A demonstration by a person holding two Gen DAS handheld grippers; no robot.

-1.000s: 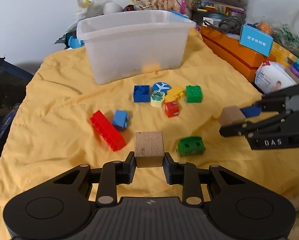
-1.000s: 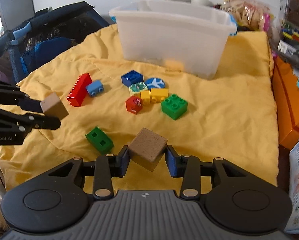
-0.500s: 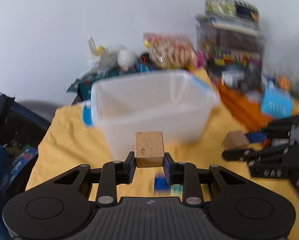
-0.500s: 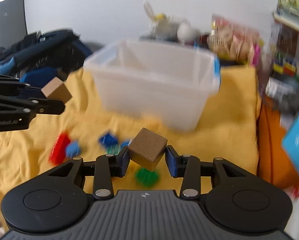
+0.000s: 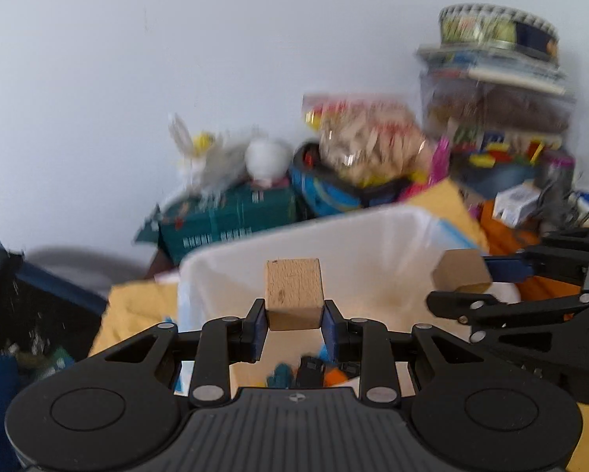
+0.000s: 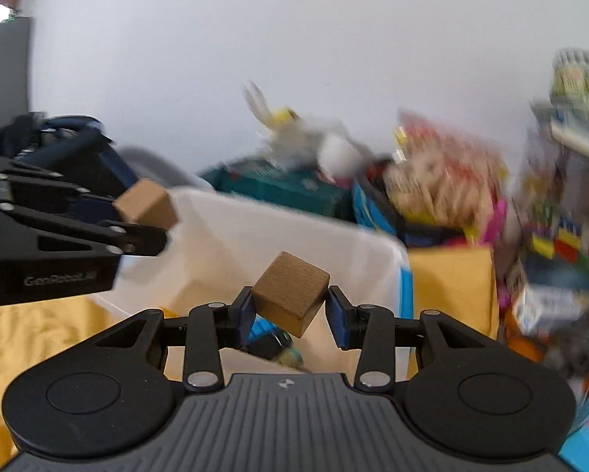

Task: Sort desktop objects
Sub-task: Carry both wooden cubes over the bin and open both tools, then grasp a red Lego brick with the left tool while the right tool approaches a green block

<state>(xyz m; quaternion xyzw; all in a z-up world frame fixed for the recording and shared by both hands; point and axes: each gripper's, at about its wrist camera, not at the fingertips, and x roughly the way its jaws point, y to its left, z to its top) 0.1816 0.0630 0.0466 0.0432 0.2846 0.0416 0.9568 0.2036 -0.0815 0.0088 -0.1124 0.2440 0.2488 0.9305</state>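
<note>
Where held above white plastic bin (image 5: pixel 373 236): pale wooden cube (image 5: pixel 293 293), square-on, clamped in left hand-held gripper (image 5: pixel 293 328); darker wooden cube (image 6: pixel 290 299), tilted corner-down, clamped in right hand-held gripper (image 6: pixel 290 316); yellow cloth (image 6: pixel 38 338) beneath; blurred clutter behind

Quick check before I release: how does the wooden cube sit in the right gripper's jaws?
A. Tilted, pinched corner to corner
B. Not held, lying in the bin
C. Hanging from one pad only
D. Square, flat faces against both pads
A: in the right wrist view the wooden cube sits rotated in the right gripper, edges against the pads, over the white bin.
</note>
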